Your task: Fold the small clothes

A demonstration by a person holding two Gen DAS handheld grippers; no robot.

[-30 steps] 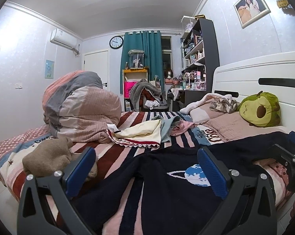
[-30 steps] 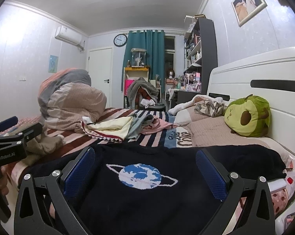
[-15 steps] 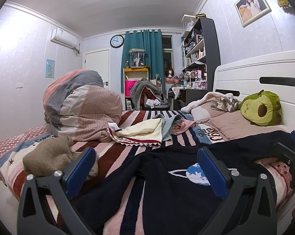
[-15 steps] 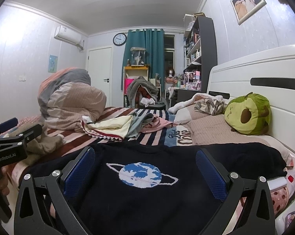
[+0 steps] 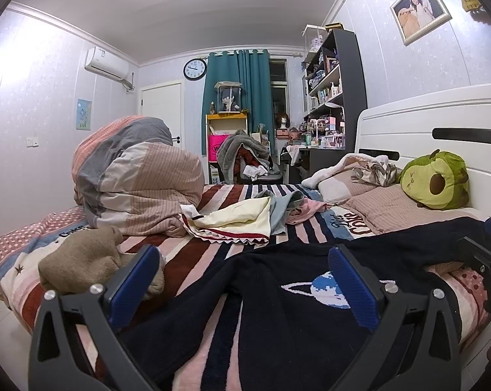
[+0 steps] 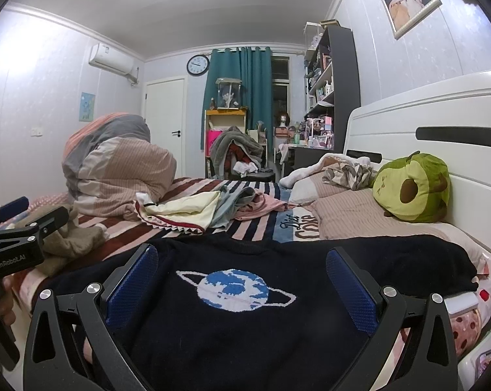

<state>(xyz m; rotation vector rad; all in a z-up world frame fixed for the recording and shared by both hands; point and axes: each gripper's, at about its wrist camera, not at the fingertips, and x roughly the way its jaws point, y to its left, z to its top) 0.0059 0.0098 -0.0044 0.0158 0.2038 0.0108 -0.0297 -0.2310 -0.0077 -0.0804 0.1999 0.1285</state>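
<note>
Flat on bed [image 6: 252, 221]: sweater [image 6: 245, 325]; both grippers gaping.

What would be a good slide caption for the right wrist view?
Open right gripper poised over a dark sweater with a planet motif, spread flat on the striped bed.

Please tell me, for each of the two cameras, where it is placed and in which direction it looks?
Left wrist: sits on the left gripper, low over the bed's near edge, facing the far curtain; its own open fingers frame the navy sweater, and the right gripper shows at right.
Right wrist: sits on the right gripper, facing likewise over the sweater's planet; the left gripper shows at left.
Shared: sweater, avocado plush, bundled duvet.
</note>
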